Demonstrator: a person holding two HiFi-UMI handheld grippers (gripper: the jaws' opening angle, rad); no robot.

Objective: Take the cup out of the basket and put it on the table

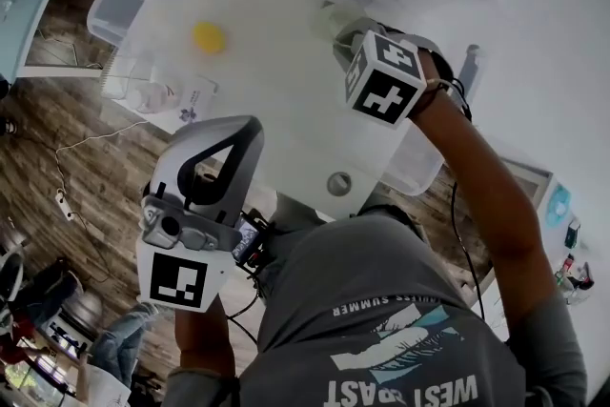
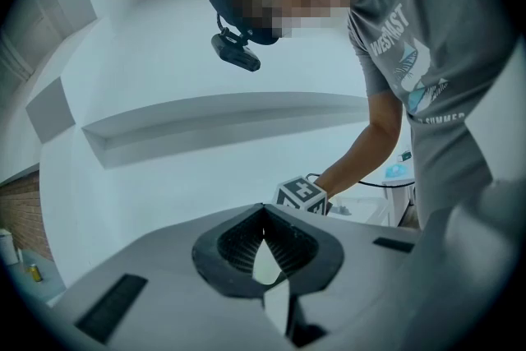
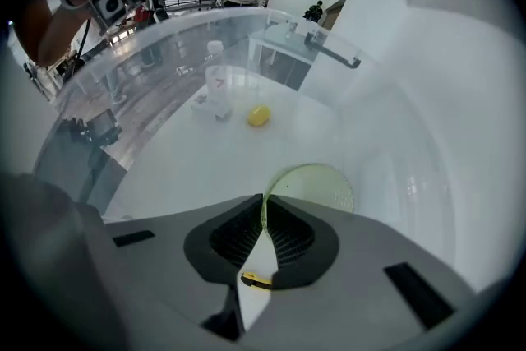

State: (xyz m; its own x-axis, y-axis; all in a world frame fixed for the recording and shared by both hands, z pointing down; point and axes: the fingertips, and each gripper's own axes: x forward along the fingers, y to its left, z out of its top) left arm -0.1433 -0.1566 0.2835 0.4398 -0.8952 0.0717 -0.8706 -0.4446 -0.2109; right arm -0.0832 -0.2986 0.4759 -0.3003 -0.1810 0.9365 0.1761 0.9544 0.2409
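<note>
Two jaws of the right gripper (image 3: 264, 208) pinch the cup (image 3: 319, 187) by its rim, body toward one o'clock; left gripper (image 2: 263, 219) pressed together, empty.

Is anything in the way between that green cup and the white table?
Nothing visible. The right claw pinches the cup by its rim, and the table beside it is bare; the yellow ball lies well off.

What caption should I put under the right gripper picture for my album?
Right claw pinches the green cup by its rim; a yellow object lies beyond.
</note>
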